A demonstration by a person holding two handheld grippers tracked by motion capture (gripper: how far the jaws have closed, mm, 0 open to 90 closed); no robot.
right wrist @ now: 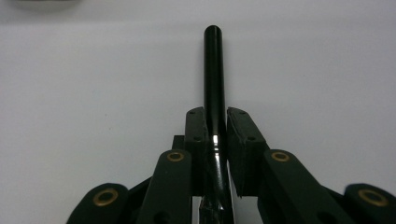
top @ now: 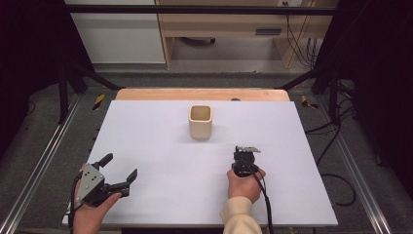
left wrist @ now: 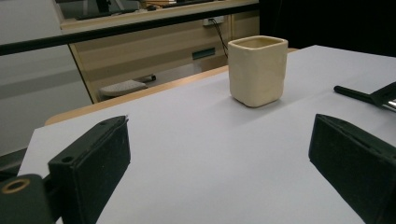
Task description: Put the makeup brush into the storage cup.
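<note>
A cream square-sided cup (top: 200, 122) stands upright at the middle back of the white board (top: 160, 146). My left gripper (top: 118, 168) rests at the front left, held in a hand, jaws spread wide with nothing between them. In the left gripper view the cup (left wrist: 257, 70) stands ahead, beyond the open gripper (left wrist: 222, 135). My right gripper (top: 245, 152) is in front of the cup and a little to its right. It is shut on a thin black rod (right wrist: 214, 70) that sticks out forward past the gripper (right wrist: 215, 114), low over the board. The rod's tip (left wrist: 352, 93) shows at the right edge.
A wooden table edge (top: 202, 94) runs behind the board. Metal rails (top: 44, 161) flank both sides, with cables (top: 336, 141) on the floor at the right. A cable (top: 265, 200) trails from the right gripper toward the front edge.
</note>
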